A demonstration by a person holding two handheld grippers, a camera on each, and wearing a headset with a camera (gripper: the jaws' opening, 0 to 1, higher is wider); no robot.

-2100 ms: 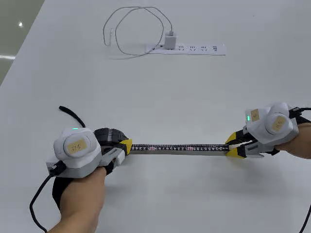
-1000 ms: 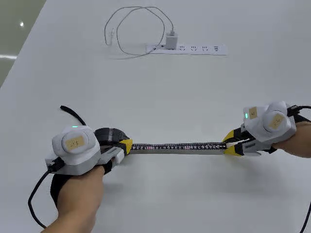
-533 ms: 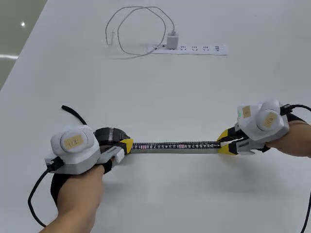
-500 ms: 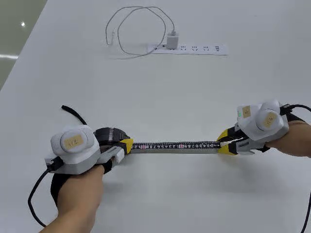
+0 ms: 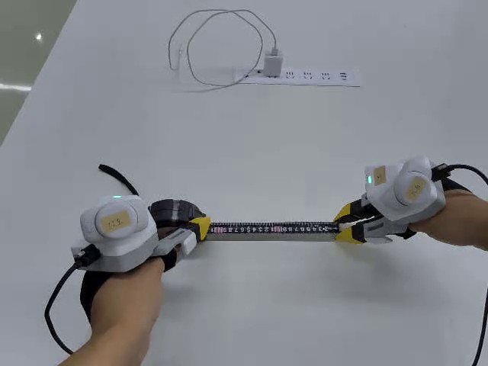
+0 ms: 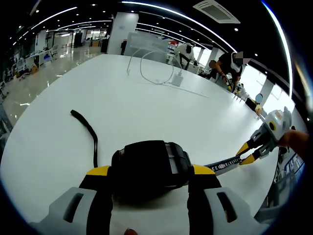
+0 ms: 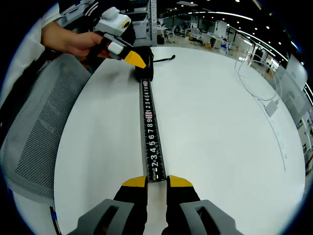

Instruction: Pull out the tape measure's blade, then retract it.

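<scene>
Your left gripper (image 5: 191, 232) is closed around the tape measure case (image 5: 172, 213) on the tabletop (image 5: 267, 145). Your right gripper (image 5: 345, 226) pinches the tip of the blade (image 5: 271, 228), stretched between them. The blade seems thin, springy and slippery: hold it flat at the tip.

My white bench (image 5: 305, 145) carries little. At its far side lies a white power strip (image 5: 320, 77) with a charger (image 5: 273, 62) plugged in, whose thin white cable (image 5: 221, 11) loops over the surface to the left. Near me sits the black tape measure (image 5: 174, 213), its black strap (image 5: 118, 180) trailing on the bench, its blade (image 5: 271, 228) stretched rightward along the top
</scene>
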